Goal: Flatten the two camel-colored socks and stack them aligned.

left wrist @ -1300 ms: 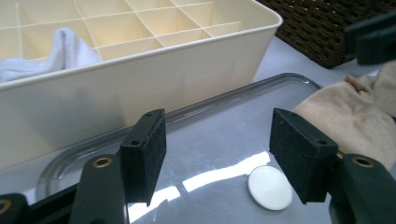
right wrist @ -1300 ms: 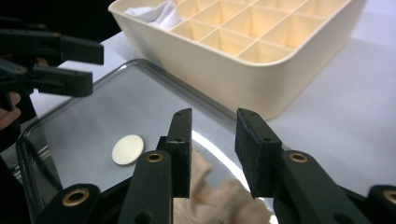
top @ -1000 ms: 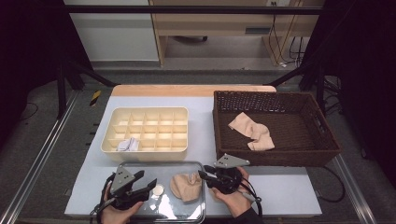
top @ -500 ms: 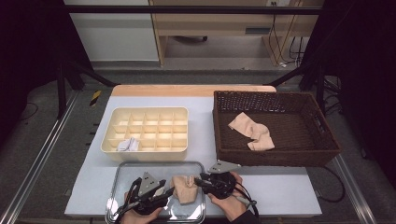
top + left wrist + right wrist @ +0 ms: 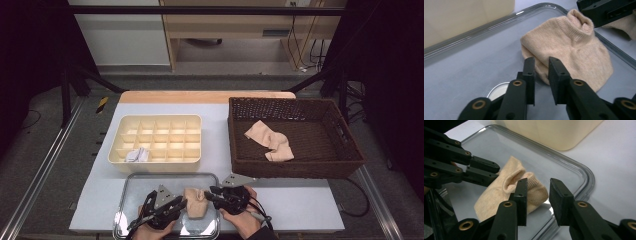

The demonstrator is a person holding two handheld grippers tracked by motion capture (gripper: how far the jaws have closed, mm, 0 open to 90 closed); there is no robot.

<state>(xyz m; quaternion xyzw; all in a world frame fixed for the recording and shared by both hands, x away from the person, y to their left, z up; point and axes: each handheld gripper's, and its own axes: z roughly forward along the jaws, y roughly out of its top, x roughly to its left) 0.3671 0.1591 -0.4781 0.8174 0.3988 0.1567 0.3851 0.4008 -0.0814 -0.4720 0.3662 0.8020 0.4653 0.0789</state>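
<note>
A beige sock (image 5: 196, 206) lies in a clear tray (image 5: 131, 186) at the table's front edge. My left gripper (image 5: 181, 202) is at the sock's left edge. In the left gripper view its jaws (image 5: 541, 68) have just been closing and now stand narrow, with the sock's folded edge (image 5: 574, 50) pinched between the tips. My right gripper (image 5: 209, 192) is at the sock's right side. In the right gripper view its jaws (image 5: 537, 195) clamp the bunched cuff end of the sock (image 5: 534, 186), which stands raised.
A cream compartment box (image 5: 156, 122) behind the tray holds a small white item (image 5: 136, 155). A brown wicker basket (image 5: 300, 165) at the right holds more beige socks (image 5: 270, 140). A small white disc (image 5: 497, 91) lies in the tray below my left jaws.
My left gripper has moved right and down to the sock and its jaws have narrowed on the sock's edge. The right gripper has stayed at the sock's right side.
</note>
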